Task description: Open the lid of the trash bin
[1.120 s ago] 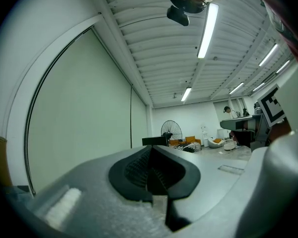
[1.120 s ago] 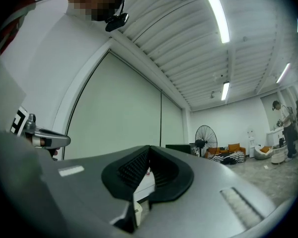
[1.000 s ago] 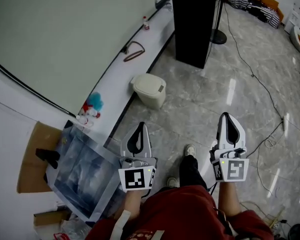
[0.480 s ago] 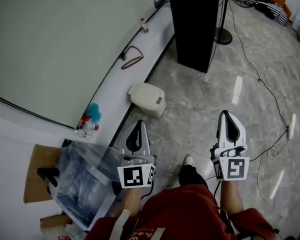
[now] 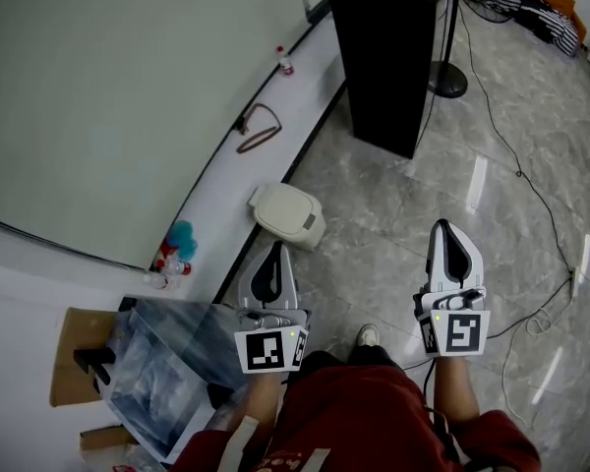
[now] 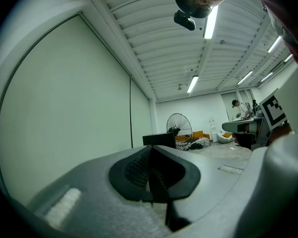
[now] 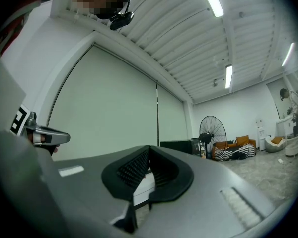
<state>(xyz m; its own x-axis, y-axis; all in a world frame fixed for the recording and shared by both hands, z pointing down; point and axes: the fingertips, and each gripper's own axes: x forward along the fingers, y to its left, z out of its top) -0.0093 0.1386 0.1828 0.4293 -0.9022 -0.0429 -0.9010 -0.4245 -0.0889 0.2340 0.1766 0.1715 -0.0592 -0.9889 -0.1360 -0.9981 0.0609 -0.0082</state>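
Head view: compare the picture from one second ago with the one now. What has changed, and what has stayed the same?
The person has walked forward: the trash bin has slid down the view toward the left gripper, and the black cabinet has come nearer. Nothing was gripped or released. Unchanged: the left gripper and the right gripper stay held out ahead, jaws shut and empty; the lid is still down.

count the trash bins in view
1: the cream trash bin stands on the floor beside the white ledge, just ahead of the left tool. Others may be hidden.
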